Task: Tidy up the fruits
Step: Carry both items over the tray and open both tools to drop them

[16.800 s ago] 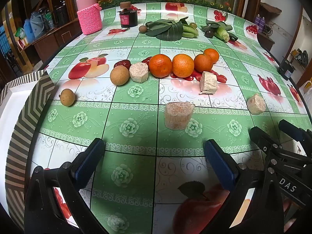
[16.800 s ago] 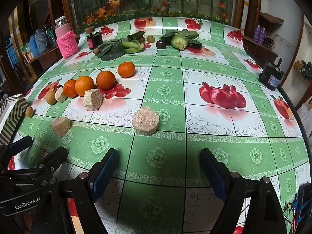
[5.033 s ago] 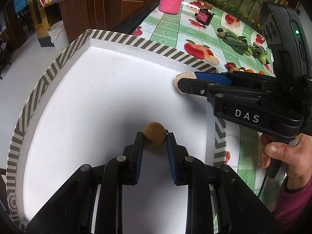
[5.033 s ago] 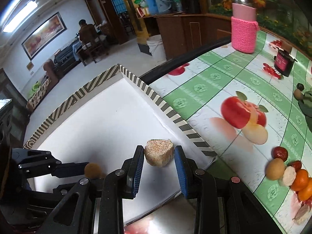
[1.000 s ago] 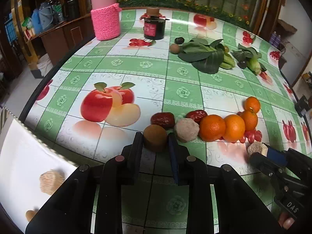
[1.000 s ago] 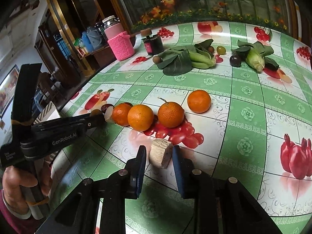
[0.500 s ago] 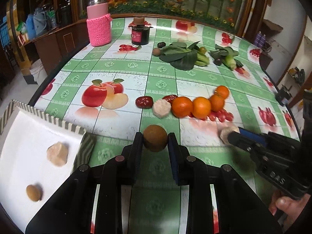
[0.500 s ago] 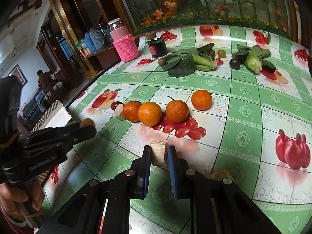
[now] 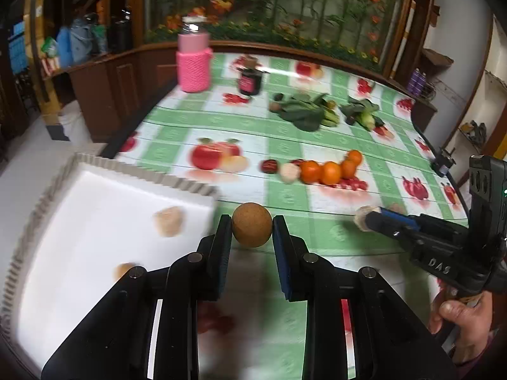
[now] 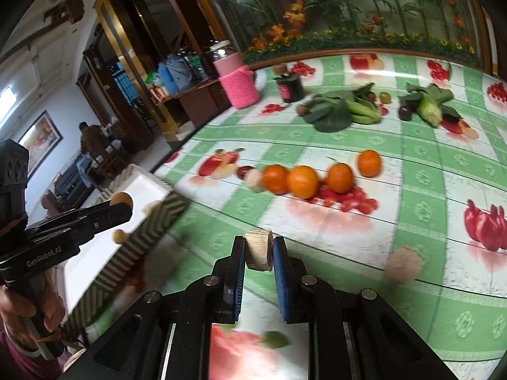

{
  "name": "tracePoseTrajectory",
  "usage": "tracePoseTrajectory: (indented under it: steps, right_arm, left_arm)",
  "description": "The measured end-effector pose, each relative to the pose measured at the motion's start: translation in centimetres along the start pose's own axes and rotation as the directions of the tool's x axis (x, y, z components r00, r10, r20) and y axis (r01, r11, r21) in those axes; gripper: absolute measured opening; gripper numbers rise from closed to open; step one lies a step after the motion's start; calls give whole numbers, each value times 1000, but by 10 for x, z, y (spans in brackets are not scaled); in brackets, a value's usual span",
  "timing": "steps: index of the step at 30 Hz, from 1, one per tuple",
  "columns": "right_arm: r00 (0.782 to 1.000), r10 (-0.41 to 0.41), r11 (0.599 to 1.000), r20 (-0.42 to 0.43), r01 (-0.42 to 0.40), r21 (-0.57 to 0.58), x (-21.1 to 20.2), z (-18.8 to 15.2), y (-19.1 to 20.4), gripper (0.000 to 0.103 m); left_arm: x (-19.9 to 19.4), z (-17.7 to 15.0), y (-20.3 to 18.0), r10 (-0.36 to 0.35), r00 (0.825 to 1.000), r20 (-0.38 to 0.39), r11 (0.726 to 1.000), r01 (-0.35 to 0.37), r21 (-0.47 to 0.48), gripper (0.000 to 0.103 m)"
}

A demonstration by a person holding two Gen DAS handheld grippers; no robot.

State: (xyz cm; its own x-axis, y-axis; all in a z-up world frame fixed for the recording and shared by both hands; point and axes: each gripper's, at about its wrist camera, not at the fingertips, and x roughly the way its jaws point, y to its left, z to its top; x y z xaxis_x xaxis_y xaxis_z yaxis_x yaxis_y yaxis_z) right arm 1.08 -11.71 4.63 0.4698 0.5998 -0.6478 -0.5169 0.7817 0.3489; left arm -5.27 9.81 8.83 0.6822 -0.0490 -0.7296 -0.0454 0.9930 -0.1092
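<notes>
A green fruit-print cloth covered the worktop (image 9: 279,145). Toward its far side stood a pink knit-sleeved jar (image 9: 193,60) and a small dark jar (image 9: 251,81), with leafy greens (image 9: 304,112) beside them. Four oranges (image 10: 304,181) lay in a loose row mid-cloth, a pale chunk (image 10: 253,180) and a dark red fruit (image 10: 244,171) at the row's left end; another pale round piece (image 10: 403,264) sat alone nearer the right gripper. Off the left edge sat a white tray (image 9: 95,221) with a striped rim, already holding a pale lump (image 9: 168,221) and a small brown fruit (image 9: 124,269).

The left gripper (image 9: 252,229) had its fingers pressed against a round brown fruit (image 9: 252,229), held up just beside the tray's corner. The right gripper (image 10: 258,253) had clamped a beige cut block (image 10: 259,250) between its fingers, raised above the cloth, well short of the tray.
</notes>
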Motion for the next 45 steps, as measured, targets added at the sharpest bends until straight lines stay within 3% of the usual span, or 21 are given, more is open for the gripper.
tracePoseTrajectory:
  steps: [6,12,20,27,38,45]
  right_arm:
    - [998,65,997,2,-65,-50,5,7,38,17]
    - [988,151,984,-25,-153,-88,24,17,78,17]
    - [975,198,962,-103,-213,-168,63,21,134,17]
    - [960,210,939,-184,-250,-235,98,16,167,17]
    - [951,183,940,-248,-243,-238,132,14,171,17]
    - [943,223,954,-248,-263,-142,141,18,153,18]
  left_arm:
    - [-31,-9,50,91,995,28,995,-89,-43,25]
    - [-48,-21,88,133,991,31,987,-129,-95,25]
    - [-42,-45,116,63,997,-33,984,-67,-165,25]
    - [-44,-63,120,51,997,-51,981,-59,-182,25]
    - [-37,-82,115,136,988,-66,979,-145,-146,25]
    - [-28,-76,108,129,991,-47,978,-135,-162,25]
